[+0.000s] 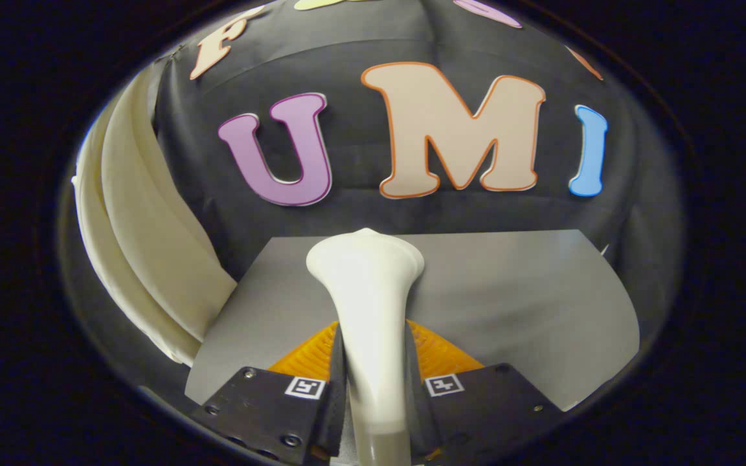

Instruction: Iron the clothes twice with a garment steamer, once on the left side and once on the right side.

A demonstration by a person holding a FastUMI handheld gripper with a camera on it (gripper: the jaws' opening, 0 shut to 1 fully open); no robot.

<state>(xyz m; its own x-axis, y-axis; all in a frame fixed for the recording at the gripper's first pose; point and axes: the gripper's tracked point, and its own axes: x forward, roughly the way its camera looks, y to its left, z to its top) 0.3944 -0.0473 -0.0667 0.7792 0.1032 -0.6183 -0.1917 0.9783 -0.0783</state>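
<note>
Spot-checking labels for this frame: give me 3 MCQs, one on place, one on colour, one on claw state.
1. Where is the cream garment?
A. left of the grey table
B. flat on the table
C. between the fingers

2. What colour is the garment steamer?
A. red
B. white
C. green

3. What is the claw doing?
A. open, holding nothing
B. shut on the steamer handle
C. pinching the cloth

Key: 1 A, the garment hangs at the left beside the table. 2 B, its body and flared head are white. 3 B, both fingers press the handle's sides.
</note>
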